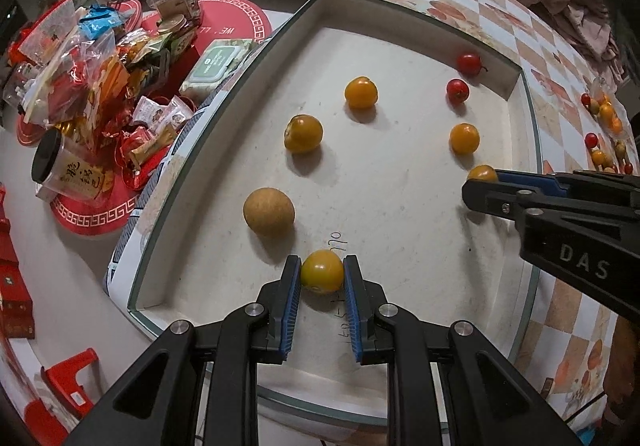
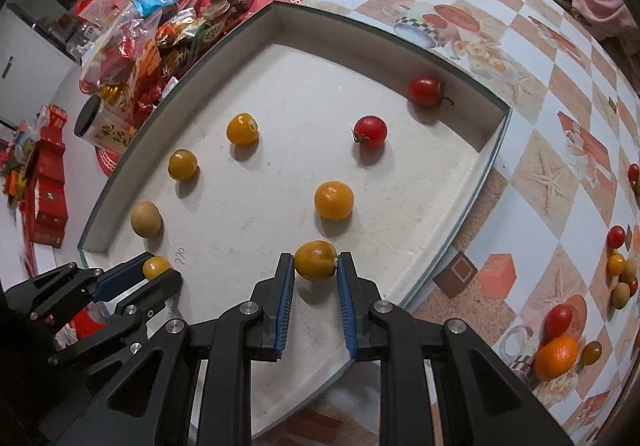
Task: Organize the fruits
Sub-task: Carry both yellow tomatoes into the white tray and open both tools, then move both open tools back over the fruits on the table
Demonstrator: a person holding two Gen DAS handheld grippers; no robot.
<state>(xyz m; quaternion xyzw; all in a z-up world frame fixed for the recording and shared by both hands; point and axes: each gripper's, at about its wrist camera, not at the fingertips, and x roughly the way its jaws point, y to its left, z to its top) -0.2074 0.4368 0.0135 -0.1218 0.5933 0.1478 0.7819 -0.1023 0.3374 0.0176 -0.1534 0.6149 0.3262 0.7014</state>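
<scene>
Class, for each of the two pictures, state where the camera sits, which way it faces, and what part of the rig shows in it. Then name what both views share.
Left wrist: sits on the left gripper, facing forward and down over the white tray; its fingers clasp a yellow tomato; the right gripper enters at right.
Right wrist: sits on the right gripper, facing the same tray from its table side; its fingers bracket another yellow tomato.
Shared: tray, both grippers, brown longan, two red tomatoes.

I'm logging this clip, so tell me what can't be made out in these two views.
- Left wrist view: right gripper covers most of its tomato.
- Right wrist view: loose fruits crowd the right rim, too small to name.
- Writing on tray: partly behind left gripper, unreadable.
</scene>
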